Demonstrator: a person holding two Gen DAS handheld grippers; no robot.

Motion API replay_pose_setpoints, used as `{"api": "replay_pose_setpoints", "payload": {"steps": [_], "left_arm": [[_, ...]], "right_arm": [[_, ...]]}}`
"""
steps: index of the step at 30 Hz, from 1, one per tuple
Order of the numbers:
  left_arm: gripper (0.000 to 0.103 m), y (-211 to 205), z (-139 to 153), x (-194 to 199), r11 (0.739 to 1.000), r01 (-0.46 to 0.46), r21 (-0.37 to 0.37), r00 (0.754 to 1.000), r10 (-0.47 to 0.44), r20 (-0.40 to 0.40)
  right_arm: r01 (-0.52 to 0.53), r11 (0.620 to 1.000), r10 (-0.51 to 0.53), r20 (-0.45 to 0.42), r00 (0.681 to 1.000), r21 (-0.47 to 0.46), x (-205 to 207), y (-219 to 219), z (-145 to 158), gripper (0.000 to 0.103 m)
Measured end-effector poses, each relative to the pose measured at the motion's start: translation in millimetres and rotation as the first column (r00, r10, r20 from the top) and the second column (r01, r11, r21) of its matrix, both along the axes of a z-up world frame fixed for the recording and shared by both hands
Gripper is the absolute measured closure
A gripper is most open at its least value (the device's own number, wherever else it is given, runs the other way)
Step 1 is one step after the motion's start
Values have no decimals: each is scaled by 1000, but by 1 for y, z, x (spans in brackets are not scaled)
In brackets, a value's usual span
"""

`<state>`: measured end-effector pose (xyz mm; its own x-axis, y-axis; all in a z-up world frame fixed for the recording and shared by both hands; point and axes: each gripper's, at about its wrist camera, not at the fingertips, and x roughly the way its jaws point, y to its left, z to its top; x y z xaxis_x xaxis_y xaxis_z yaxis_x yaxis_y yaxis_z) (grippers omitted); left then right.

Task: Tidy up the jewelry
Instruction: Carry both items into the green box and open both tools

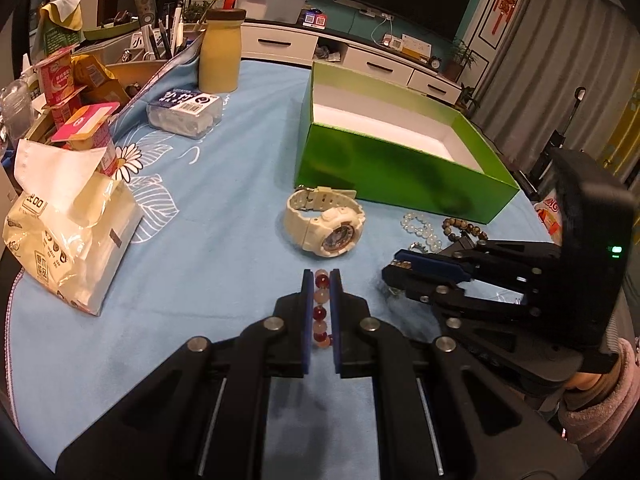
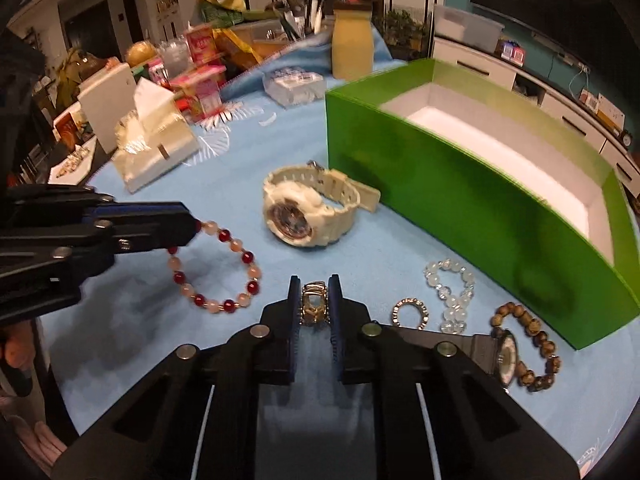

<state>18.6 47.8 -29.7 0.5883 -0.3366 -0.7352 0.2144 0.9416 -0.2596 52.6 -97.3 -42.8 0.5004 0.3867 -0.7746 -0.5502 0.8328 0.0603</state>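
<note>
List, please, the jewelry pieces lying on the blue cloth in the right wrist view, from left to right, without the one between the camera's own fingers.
Red and pink bead bracelet → white watch → silver ring → clear bead bracelet → brown bead bracelet.

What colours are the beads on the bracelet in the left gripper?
Alternating dark red and pale peach-pink round beads on the beaded bracelet; clearest in the right wrist view.

Red-and-pink bead bracelet (image 2: 216,268) and ring (image 2: 314,307) lie pinched.
</note>
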Motion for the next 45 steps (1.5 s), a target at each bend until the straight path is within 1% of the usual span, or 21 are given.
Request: {"api": "replay_pose_setpoints", "payload": {"steps": [3,9,13,16,25,31,36,41,45], "left_arm": [[96,-2,7,-1,1000,8,0,1000,-8,18],[96,-7,25,-6,1000,26,-3,998,-26,53],[96,-7,39,-7,999,32,-23,997,-30,67],[96,-5,48,-8,999,31,-40,997,-28,73],[96,-13,63,-5,999,36,-30,995,-33,93],[96,-21,70,16,996,53,-65,995,-47,88],[96,-37,90,37,995,79,-61,989,-71,128],[96,-51,104,60,993,98,-63,986,-88,144],[96,-66,110,81,991,118,-57,984,-109,144]], "right_arm": [[12,999,-13,24,1000,37,-9,-8,14,90],[60,994,-64,38,997,91,-22,-31,31,90],[101,986,-108,45,993,131,-30,-50,41,90],[137,979,-147,57,987,150,-36,-65,48,90],[241,950,-259,70,963,198,-44,-110,59,90],[270,938,-296,97,950,217,-39,-126,70,90],[278,934,-310,127,942,223,-30,-135,80,90],[280,931,-319,149,936,236,-13,-145,89,90],[289,926,-331,151,932,244,5,-152,93,90]]}}
